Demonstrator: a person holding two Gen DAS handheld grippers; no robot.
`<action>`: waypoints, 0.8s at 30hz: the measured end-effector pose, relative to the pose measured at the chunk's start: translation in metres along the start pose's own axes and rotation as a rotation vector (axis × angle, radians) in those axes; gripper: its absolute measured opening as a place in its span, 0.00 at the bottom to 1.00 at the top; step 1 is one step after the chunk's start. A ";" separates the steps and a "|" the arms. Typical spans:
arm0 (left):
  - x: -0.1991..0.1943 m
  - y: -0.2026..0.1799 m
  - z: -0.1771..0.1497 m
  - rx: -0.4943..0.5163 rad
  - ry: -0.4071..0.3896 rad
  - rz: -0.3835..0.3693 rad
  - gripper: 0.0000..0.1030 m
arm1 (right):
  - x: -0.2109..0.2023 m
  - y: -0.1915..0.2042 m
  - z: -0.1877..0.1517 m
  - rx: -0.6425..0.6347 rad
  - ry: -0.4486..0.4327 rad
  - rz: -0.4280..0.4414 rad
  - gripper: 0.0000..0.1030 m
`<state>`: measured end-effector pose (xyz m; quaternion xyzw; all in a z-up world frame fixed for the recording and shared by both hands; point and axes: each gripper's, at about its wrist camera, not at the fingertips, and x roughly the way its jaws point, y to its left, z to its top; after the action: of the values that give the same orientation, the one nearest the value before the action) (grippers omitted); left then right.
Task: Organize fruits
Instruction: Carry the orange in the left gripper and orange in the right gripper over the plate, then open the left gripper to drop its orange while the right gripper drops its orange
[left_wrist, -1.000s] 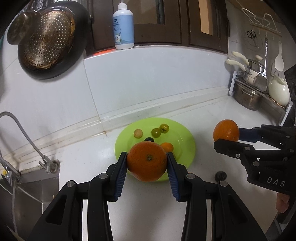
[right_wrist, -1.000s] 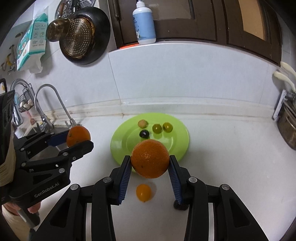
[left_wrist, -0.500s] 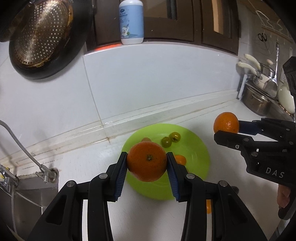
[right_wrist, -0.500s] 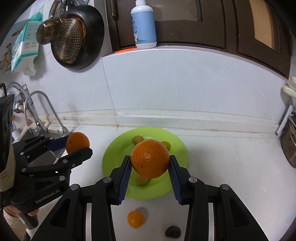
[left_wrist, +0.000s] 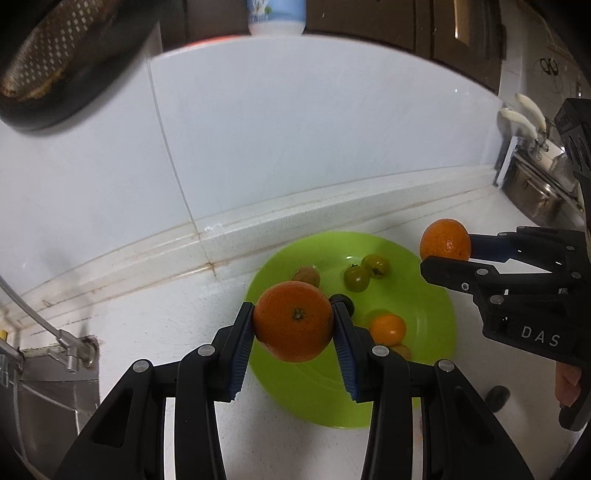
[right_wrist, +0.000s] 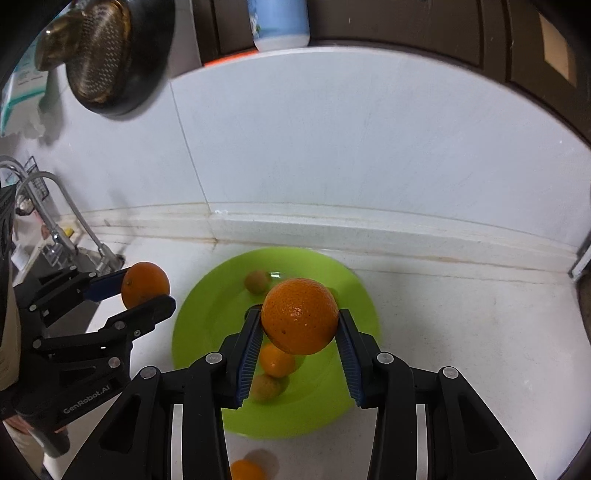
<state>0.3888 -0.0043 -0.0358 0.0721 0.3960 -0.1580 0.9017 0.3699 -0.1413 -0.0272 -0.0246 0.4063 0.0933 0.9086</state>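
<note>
The white bench (left_wrist: 155, 325) carries a green plate (left_wrist: 436, 310) with small fruits lying at its twelve o'clock and centre. The left gripper (left_wrist: 293, 321) has its jaws closed on a round orange (left_wrist: 293, 321), stem scar facing the camera, above the plate's nine o'clock rim. The right gripper (right_wrist: 300, 316) clamps a second orange (right_wrist: 300, 316) over the plate's centre; neither shows a long axis.

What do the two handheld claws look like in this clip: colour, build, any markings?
Both are matte black plastic linkages with silver rivets and ribbed blue pads. The left claw carries white "GenRobot.AI" lettering on its side, seen from the right wrist; the right claw shows white "DAS" lettering. No cables or sleeves are visible.
</note>
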 end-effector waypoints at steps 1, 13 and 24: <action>0.005 0.000 0.000 0.000 0.010 -0.002 0.40 | 0.004 0.000 0.001 -0.001 0.006 -0.001 0.40; 0.052 -0.006 -0.004 0.015 0.102 -0.026 0.40 | 0.060 -0.015 -0.001 0.035 0.134 0.034 0.40; 0.059 -0.010 -0.008 0.020 0.125 -0.027 0.43 | 0.074 -0.015 -0.003 0.029 0.176 0.046 0.40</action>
<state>0.4177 -0.0249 -0.0843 0.0854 0.4508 -0.1694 0.8722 0.4189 -0.1448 -0.0843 -0.0100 0.4863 0.1058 0.8673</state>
